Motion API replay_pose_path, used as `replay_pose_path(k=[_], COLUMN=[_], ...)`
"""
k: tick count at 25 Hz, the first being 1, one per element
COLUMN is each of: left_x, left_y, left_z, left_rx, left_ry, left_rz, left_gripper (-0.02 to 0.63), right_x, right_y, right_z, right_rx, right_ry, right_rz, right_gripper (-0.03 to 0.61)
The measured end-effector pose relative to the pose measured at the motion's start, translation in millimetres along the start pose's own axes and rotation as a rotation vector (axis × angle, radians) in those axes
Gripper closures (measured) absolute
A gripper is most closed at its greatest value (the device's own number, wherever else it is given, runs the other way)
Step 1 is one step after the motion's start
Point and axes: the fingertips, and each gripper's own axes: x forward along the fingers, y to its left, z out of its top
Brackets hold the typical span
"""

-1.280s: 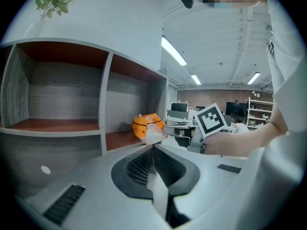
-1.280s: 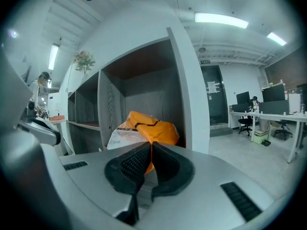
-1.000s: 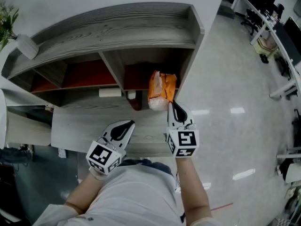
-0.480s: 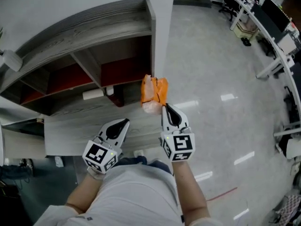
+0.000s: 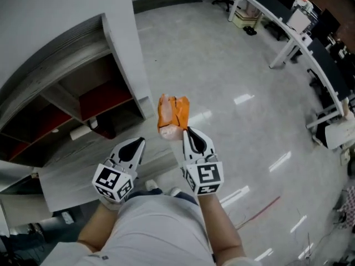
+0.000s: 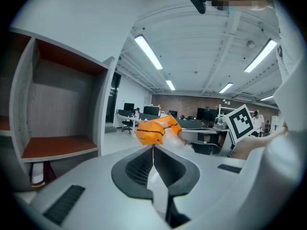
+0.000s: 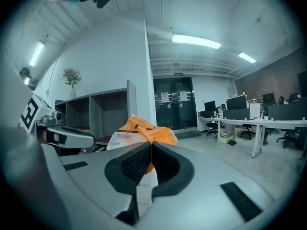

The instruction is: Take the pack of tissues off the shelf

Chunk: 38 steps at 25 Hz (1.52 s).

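Note:
The orange and white pack of tissues point(image 5: 171, 116) hangs in the air beyond the shelf's right end, clear of the grey wooden shelf point(image 5: 77, 60). My right gripper point(image 5: 187, 133) is shut on the pack's near end; in the right gripper view the pack point(image 7: 144, 131) bulges out above the closed jaws of that gripper point(image 7: 150, 147). My left gripper point(image 5: 135, 144) is shut with nothing in it, left of the pack and over the shelf's lower board. In the left gripper view the pack point(image 6: 154, 130) floats ahead of the closed left gripper point(image 6: 153, 149).
A white roll point(image 5: 81, 132) and a dark object point(image 5: 105, 127) lie in the shelf's lower bay. Glossy floor point(image 5: 233, 93) spreads to the right. Office desks with chairs point(image 5: 288, 32) stand at the far right. A white wall point(image 5: 50, 10) backs the shelf.
The pack has come out of the shelf bay, carried right by my right gripper, and now hangs over the floor. The view has swung right, and the left gripper stays shut.

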Motion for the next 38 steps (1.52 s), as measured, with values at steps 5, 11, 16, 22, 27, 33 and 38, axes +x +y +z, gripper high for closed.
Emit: replay_pose_path(k=[5, 11, 16, 22, 27, 33, 38], left_x=[33, 64, 76, 79, 77, 73, 73], left_y=[-27, -59, -79, -87, -81, -72, -73], left_z=[2, 0, 5, 6, -2, -2, 2], left_rx=[0.016, 0.036, 0.048, 0.057, 0.056, 0.053, 0.049], left_ry=[0.002, 0.008, 0.012, 0.019, 0.029, 0.033, 0.047], left_rz=[-0.09, -0.199, -0.255, -0.274, -0.273, -0.262, -0.252], left_gripper=[0.595, 0.595, 0.595, 0.595, 0.595, 0.595, 0.595], right_x=[-35, -73, -97, -114, -112, -103, -103], right_y=[-42, -74, -89, -97, -92, -91, -98], right_z=[-1, -18, -18, -21, -22, -27, -22], right_rx=[0.029, 0.069, 0.089, 0.083, 0.099, 0.118, 0.13], right_ry=[-0.011, -0.013, -0.025, -0.016, -0.023, -0.028, -0.039], right_rz=[-0.128, -0.24, -0.304, -0.34, -0.353, -0.356, -0.365], right_gripper=[0.557, 0.557, 0.557, 0.557, 0.557, 0.557, 0.557])
